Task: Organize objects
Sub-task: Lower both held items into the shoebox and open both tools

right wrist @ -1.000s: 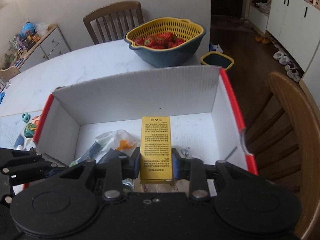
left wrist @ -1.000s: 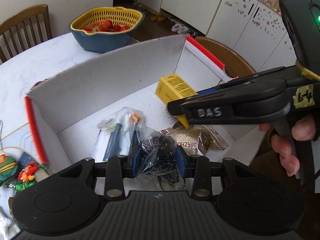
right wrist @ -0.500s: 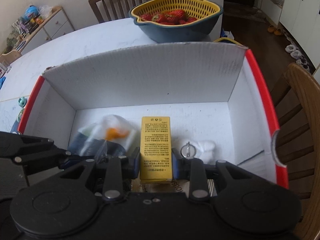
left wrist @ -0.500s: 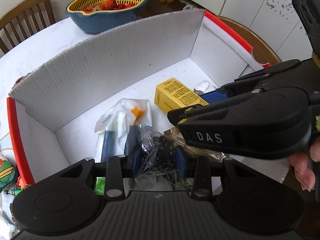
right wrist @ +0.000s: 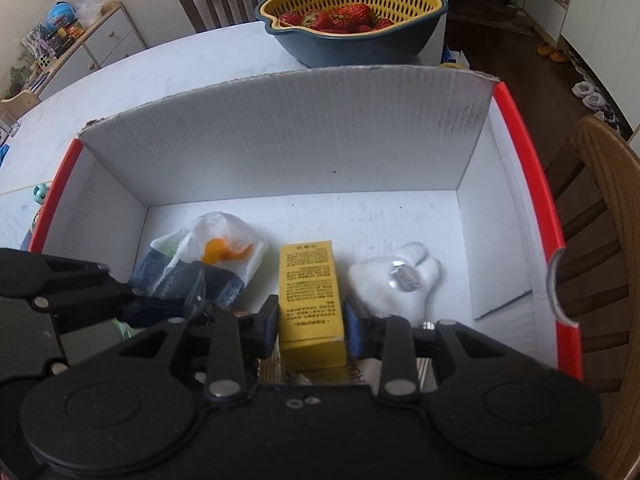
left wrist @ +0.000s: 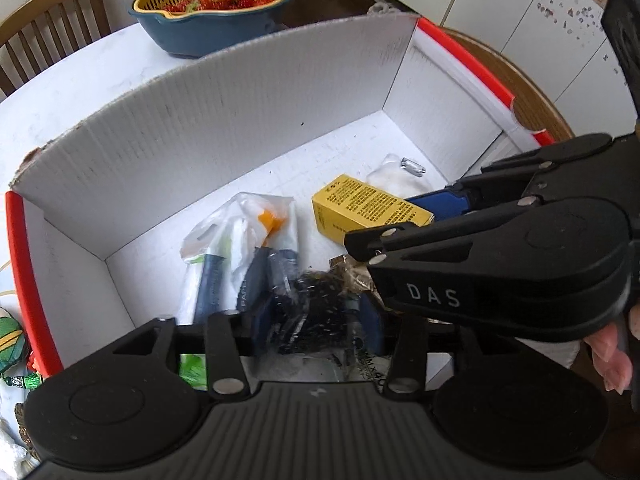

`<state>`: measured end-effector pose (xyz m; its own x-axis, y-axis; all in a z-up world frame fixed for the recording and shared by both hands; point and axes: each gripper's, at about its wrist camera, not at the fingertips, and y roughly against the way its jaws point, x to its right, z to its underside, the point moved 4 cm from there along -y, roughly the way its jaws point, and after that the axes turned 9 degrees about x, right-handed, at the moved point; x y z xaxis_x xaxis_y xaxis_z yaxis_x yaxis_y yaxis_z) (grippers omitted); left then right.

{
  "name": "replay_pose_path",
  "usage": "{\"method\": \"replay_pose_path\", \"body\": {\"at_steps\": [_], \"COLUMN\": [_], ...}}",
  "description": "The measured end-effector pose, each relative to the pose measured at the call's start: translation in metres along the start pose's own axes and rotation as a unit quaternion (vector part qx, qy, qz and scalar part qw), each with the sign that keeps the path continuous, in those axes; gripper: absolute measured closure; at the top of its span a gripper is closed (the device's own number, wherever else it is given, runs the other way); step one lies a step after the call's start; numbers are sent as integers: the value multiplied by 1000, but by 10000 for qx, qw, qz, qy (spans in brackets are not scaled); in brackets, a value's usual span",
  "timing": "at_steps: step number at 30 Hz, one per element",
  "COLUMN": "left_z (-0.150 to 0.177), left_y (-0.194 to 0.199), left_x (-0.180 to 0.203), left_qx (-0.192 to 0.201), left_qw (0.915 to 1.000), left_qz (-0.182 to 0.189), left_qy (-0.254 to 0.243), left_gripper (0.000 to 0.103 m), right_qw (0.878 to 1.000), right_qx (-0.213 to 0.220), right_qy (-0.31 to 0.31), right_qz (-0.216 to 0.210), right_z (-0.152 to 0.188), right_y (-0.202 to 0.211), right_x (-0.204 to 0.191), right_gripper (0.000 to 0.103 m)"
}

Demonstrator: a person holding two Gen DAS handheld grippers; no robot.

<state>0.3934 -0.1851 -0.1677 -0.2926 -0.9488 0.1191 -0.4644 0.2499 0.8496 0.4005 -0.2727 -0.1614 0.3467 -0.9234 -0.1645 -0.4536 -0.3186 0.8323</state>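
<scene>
A white corrugated carton (left wrist: 200,120) with red edges holds both grippers. My left gripper (left wrist: 316,312) hangs low over the carton's near side, its jaws opening. A clear bag of black bits (left wrist: 316,296) sits blurred between the blue pads, no longer pinched. My right gripper (right wrist: 311,320) straddles a yellow box (right wrist: 310,288) that lies on the carton floor. Its jaws are opening and the pads stand just off the box's sides. From the left wrist the same yellow box (left wrist: 360,204) shows beside the right gripper (left wrist: 384,220).
In the carton lie a plastic bag of blue packs (right wrist: 216,248), a white fluffy item with a metal clip (right wrist: 396,280) and a brown packet (left wrist: 352,272). A basket of strawberries (right wrist: 352,16) stands behind it. A wooden chair (right wrist: 592,240) is at the right, toys (left wrist: 12,344) at the left.
Both grippers have sunk into the carton. The left jaws have spread and the bag of black bits has come loose. The yellow box has settled onto the carton floor.
</scene>
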Motion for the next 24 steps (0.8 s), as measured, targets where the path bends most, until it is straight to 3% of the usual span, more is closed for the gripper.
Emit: {"method": "replay_pose_path", "body": {"at_steps": [10,24], "left_z": [-2,10], "left_y": [27,72], "left_x": [3,2], "left_qx": [380,945], "left_qw": [9992,9955], "left_qz": [-82,-110], "left_qy": [-17,31], "left_gripper": [45,45], "right_qw": [9997,9975], "right_qx": [195,661], "right_qy": [-99,-116], "right_qz": [-81,-209], "right_z": [4,10], "right_y": [21,71], "right_x": [2,-7], "right_gripper": [67,61]}}
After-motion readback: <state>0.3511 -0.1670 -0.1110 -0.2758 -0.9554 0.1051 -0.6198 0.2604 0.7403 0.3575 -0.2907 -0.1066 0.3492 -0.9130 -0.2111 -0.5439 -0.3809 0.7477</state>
